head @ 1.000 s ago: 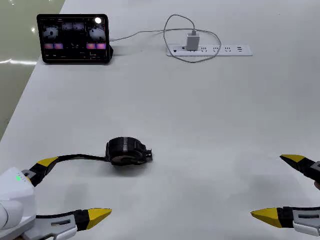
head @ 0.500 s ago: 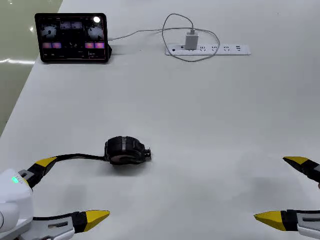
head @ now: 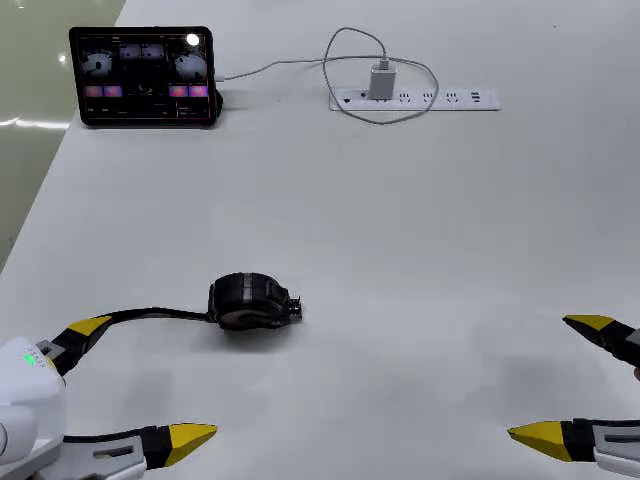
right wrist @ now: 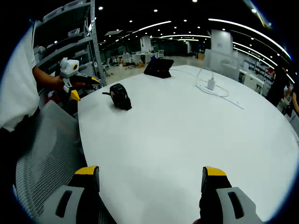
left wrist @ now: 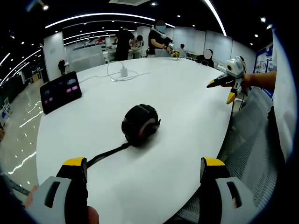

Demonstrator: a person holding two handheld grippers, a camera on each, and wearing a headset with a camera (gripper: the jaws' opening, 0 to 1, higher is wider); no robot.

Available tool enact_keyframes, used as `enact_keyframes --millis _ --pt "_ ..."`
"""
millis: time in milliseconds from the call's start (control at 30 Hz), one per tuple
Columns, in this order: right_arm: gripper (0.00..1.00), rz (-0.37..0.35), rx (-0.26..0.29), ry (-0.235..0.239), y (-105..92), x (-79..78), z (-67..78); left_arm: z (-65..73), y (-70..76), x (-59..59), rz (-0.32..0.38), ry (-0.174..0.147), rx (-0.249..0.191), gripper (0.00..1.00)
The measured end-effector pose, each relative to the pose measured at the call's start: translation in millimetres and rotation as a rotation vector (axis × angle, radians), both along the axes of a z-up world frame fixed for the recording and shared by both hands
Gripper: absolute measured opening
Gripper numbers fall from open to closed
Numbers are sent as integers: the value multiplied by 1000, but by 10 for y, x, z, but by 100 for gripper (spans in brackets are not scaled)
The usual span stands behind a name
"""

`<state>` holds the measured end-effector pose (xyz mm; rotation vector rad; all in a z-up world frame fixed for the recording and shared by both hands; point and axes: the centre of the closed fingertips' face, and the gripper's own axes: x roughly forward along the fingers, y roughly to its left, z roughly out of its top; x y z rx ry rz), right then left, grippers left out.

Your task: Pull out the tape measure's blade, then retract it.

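I note the black tape measure (head: 250,301) lying left of centre on the white worktop (head: 400,220), its wrist strap (head: 160,313) trailing toward my left hand-held gripper (head: 140,380), jaws spread, empty. Right hand-held gripper (head: 557,378) well apart, likewise spread, empty.

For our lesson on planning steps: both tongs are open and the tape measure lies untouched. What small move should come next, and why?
Probably move the left tongs forward to straddle the tape measure. They and the right tongs stand open and empty, apart from it; no blade is out; the left tongs look nearer.
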<state>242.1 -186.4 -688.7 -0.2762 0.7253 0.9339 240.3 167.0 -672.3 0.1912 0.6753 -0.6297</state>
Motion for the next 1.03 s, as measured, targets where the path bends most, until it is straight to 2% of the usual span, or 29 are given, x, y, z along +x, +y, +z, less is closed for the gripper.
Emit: enact_keyframes --millis 367,600,633,667,800,1033 --pt "89 0 -5 -4 -27 4 10 6 -26 -18 -32 -13 10 99" --pt "89 1 -6 -2 -30 -3 12 8 -26 -27 -17 5 -12 99" --pt "88 1 -6 -3 -30 -3 12 16 -4 -6 -10 -11 -1 99" --pt "88 1 -7 -4 -32 -1 12 6 -25 -27 -20 8 -15 99" --pt "88 5 -6 -3 -24 -5 15 14 -23 -25 -23 -1 -7 99" --pt "88 8 -4 1 -12 -14 11 17 -40 -32 -32 -1 -11 99"
